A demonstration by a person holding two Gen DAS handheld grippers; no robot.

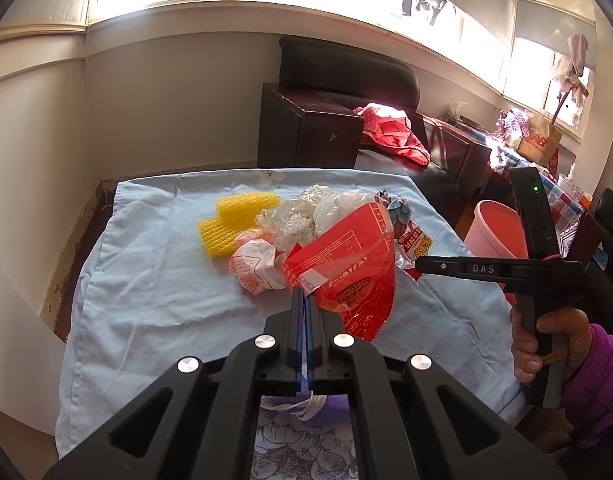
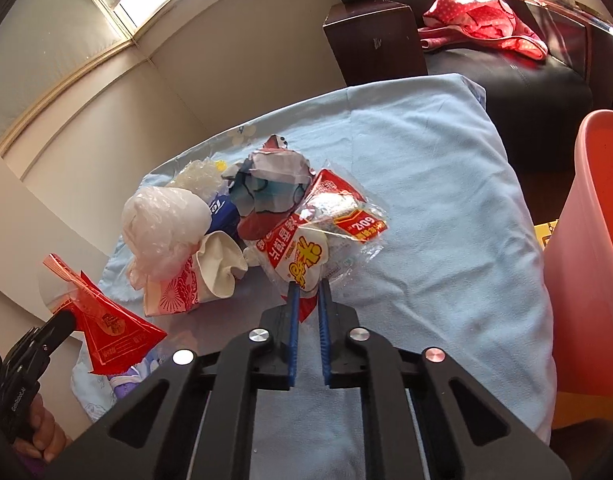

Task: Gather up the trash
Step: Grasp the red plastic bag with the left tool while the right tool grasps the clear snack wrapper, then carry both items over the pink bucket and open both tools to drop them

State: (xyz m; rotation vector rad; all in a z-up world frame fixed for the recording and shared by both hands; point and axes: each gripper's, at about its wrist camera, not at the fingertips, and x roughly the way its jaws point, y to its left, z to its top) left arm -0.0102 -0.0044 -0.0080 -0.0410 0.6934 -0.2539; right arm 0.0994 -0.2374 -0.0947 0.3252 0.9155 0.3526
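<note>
My left tongs are pinched tight on the red foil wrapper, which hangs crinkled off the tips just above the near edge of the trash pile. It is feather-light, slick film; I judge a corner grip enough, though it could slide out if swung fast.

My right tongs have closed narrow on the near end of the white and red snack packet; the pads seem to press its edge, the packet resting on the blue cloth over the bench. It too is thin, floppy plastic, best taken by a flat edge, not the puffed middle.

Behind it lie a crumpled clear bag, a balled printed wrapper and a white paper cup, all touching, so lifting may drag a neighbour. The yellow foam net sits at the far left. The pink bin stands at the right, beside the bench, with nothing between it and the packet.
</note>
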